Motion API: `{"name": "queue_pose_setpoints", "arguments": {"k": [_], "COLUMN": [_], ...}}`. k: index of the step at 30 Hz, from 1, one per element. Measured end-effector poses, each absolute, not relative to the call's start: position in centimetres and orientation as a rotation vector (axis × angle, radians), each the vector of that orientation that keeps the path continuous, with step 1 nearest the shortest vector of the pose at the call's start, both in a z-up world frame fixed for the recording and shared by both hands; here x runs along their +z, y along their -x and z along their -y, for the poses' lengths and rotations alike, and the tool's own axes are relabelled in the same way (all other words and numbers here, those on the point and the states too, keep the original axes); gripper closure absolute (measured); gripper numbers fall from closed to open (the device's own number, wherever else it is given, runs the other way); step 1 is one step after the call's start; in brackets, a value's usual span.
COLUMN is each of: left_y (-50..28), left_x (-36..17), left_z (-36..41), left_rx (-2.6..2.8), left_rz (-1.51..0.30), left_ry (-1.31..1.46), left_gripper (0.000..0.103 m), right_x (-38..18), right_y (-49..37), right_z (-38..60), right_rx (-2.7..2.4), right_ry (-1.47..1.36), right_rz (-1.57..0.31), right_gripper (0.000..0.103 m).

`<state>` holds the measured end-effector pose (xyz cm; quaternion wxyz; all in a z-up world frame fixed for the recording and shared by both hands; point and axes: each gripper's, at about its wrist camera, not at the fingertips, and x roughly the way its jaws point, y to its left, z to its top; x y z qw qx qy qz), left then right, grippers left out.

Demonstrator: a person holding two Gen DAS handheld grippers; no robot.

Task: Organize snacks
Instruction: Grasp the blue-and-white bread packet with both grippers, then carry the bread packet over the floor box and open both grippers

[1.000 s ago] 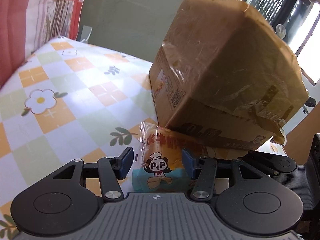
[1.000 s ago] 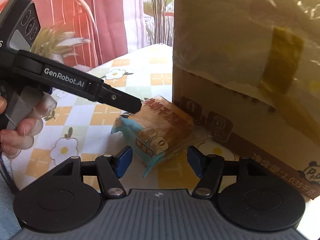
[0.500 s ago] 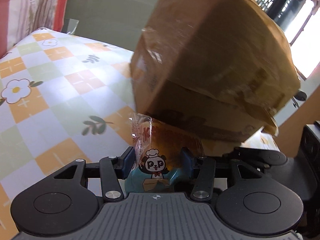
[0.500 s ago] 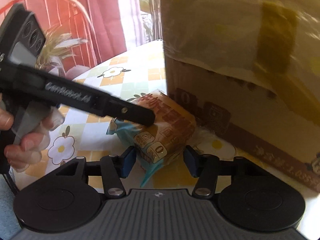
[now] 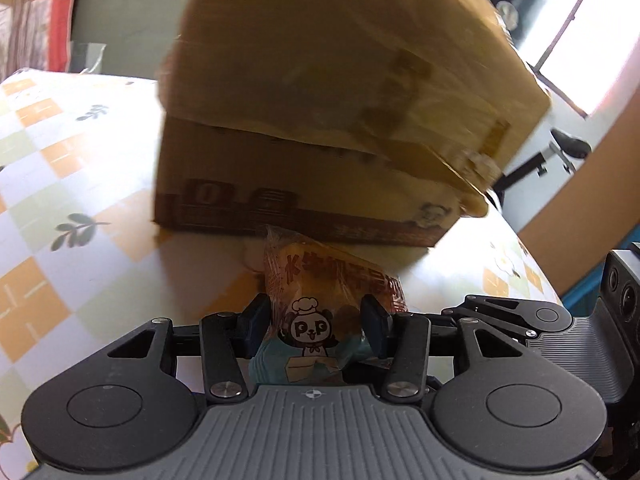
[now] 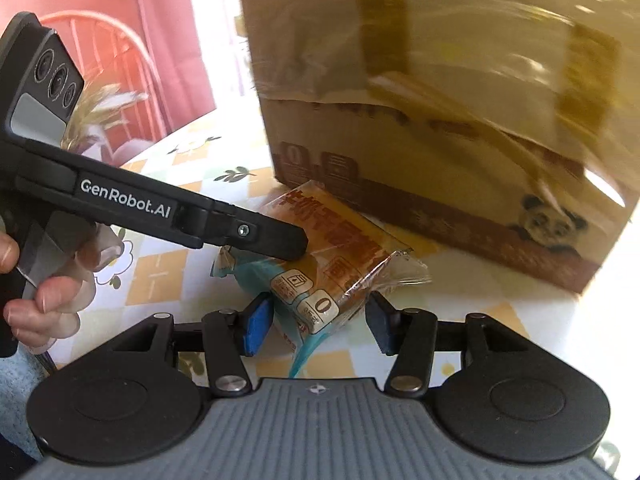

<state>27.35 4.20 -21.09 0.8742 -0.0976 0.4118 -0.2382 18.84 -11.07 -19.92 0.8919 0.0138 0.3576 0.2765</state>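
A wrapped bread snack with a panda logo (image 5: 320,312) lies on the flowered tablecloth (image 5: 80,208), right in front of a taped cardboard box (image 5: 340,100). My left gripper (image 5: 314,330) has both pads against the snack's teal end and is shut on it. In the right wrist view the same snack (image 6: 328,252) shows with the left gripper's finger (image 6: 264,236) on it. My right gripper (image 6: 316,326) is open, its blue pads either side of the snack's near end without touching it. The box (image 6: 440,100) stands just behind.
A red chair (image 6: 100,48) and red curtain stand beyond the table's far edge. A window and a dark stand (image 5: 560,152) are behind the box. The person's hand (image 6: 36,280) holds the left gripper's handle.
My left gripper closed on the snack's teal end and swung round to face the box's long side. My right gripper moved closer to the snack and stayed open.
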Motion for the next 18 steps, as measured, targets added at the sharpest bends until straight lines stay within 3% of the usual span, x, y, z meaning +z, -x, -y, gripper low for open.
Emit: {"name": "queue_pose_setpoints", "arguments": {"k": [18], "left_y": [-24.8], "left_x": [-17.4], "left_z": [-0.9], "left_rx": [-0.519], "left_rz": [-0.749], "left_ry": [0.184], "left_gripper": [0.052], "right_x": [-17.5], "right_y": [-15.7], "right_z": [14.0], "right_rx": [0.535], "right_ry": [-0.045], "right_rz": [-0.628], "right_gripper": [0.05]}}
